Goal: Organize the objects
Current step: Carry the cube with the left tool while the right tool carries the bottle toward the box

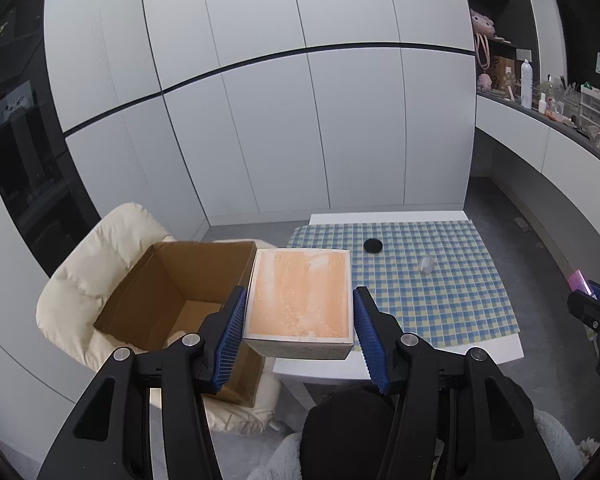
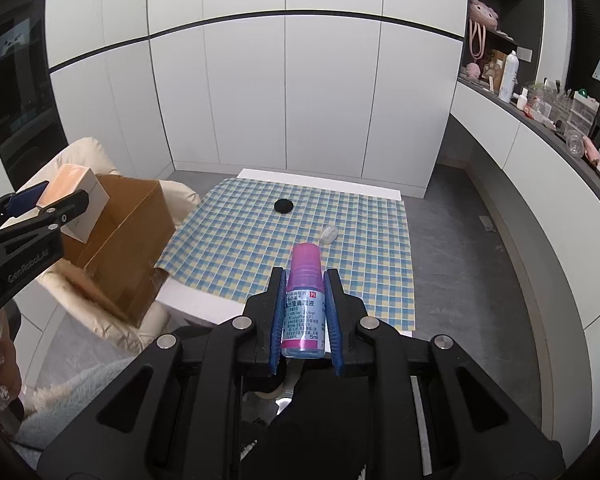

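Observation:
My left gripper (image 1: pixel 298 312) is shut on an orange-topped white box (image 1: pixel 300 296), held in the air beside the open cardboard box (image 1: pixel 172 292) that rests on a cream chair. From the right wrist view the same orange box (image 2: pixel 76 188) hangs over the cardboard box (image 2: pixel 128 232) in the left gripper (image 2: pixel 56 204). My right gripper (image 2: pixel 304 300) is shut on a small eye-drop bottle (image 2: pixel 303 304) with a pink cap and blue label, above the near edge of the checked table. A black round lid (image 2: pixel 283 205) and a small clear object (image 2: pixel 327 234) lie on the cloth.
The low white table (image 1: pixel 500 354) carries a blue and yellow checked cloth (image 1: pixel 440 292). A cream padded chair (image 1: pixel 84 280) holds the cardboard box on the left. White cabinet doors stand behind. A cluttered counter (image 2: pixel 548 120) runs along the right wall. Grey floor lies between the table and the counter.

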Tool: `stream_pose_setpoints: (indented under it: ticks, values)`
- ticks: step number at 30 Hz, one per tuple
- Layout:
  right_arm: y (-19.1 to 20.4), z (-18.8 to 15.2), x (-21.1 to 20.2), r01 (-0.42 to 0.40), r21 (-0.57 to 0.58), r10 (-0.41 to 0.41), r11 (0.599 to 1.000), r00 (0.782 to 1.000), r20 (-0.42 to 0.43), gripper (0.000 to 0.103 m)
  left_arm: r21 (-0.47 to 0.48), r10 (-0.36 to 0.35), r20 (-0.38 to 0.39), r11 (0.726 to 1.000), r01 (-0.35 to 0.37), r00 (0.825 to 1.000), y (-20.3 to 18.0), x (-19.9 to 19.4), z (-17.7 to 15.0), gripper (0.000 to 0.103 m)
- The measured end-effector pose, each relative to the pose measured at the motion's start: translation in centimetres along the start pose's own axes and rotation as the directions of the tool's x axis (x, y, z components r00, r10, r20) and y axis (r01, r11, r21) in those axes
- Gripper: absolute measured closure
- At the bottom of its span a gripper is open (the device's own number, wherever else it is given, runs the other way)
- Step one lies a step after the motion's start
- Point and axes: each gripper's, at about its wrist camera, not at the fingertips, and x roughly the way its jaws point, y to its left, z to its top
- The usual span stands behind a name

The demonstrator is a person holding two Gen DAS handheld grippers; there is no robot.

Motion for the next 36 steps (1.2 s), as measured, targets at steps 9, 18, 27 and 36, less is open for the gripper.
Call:
stream_pose_setpoints:
  ticks: [9, 18, 27, 36]
  values:
    - [0.6, -0.8, -0.3, -0.023, -0.015, 0.022, 1.0, 1.0, -0.014, 0.083, -0.03, 0.048, 0.002, 0.998, -0.048, 0.999, 1.7, -0.5, -0.6, 0.05]
    - [0.7, -1.4, 1.3, -0.045, -0.01, 0.044, 0.999, 0.997, -0.056, 0.083, -0.036, 0.042, -0.04, 0.998, -0.043, 0.998, 1.7, 1.5, -1.0, 0.05]
    - [2.1, -1.3, 3.7, -0.083, -0.036, 0.079, 0.996, 0.992, -0.098, 0.083, -0.056, 0.068, -0.088, 0.996, -0.073, 0.994, 3.1, 3.5, -1.6, 0.05]
    - [5.4, -1.0, 5.7, -0.151, -0.087, 0.139, 0.985, 0.982, -0.127, 0.083, -0.093, 0.129, -0.121, 0.986, -0.141, 0.984, 5.8, 3.8, -2.8, 0.05]
